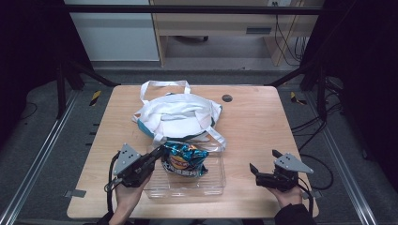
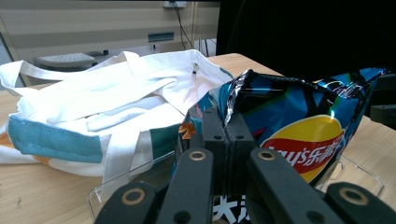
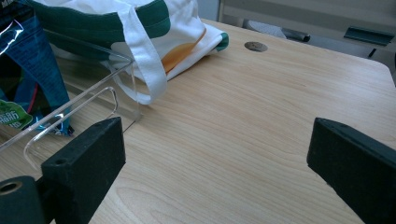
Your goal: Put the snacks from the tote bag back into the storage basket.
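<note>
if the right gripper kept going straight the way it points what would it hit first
Probably nothing soon: the open right gripper faces bare table. The clear tray and tote bag lie to its left, though depth is uncertain.

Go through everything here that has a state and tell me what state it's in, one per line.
Left gripper: shut on the chip bag's top edge.
Right gripper: open, holding nothing.
Chip bag: sealed, held over the clear plastic bin.
Clear plastic bin: uncovered.
Tote bag: lying slumped on the table.
</note>
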